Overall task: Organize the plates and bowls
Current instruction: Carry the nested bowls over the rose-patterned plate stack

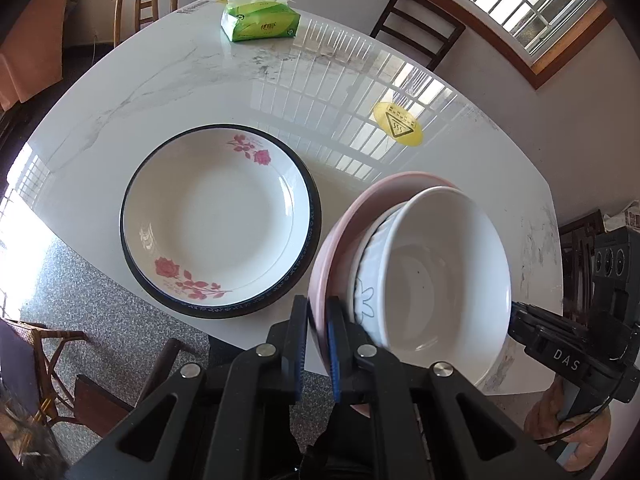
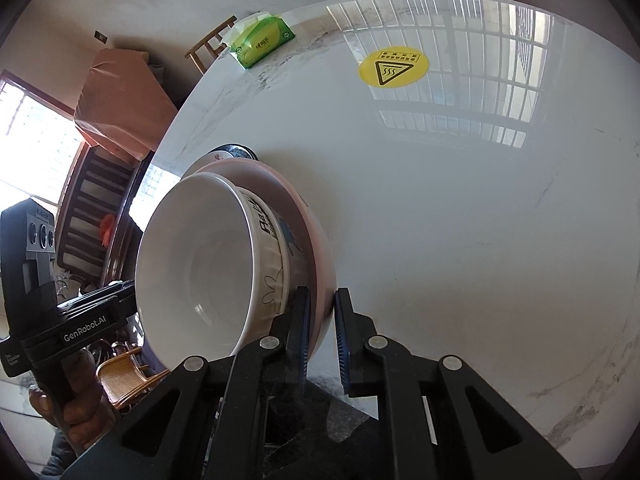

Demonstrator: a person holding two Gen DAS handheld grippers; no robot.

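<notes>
The pink plate (image 1: 340,236) with the white bowl (image 1: 444,276) nested in it is pinched at opposite rims: the left gripper (image 1: 318,344) is clamped on one edge, the right gripper (image 2: 322,336) on the other, so the rim is wedged right between each pair of fingers. The stack is held tilted above the bench (image 1: 160,92), just beside the rose plate (image 1: 216,216).

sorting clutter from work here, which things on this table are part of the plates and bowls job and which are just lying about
Job: pink plate, white bowl on it, rose plate, left gripper, right gripper.
Lying about: tissue pack, yellow sticker, chairs.
</notes>
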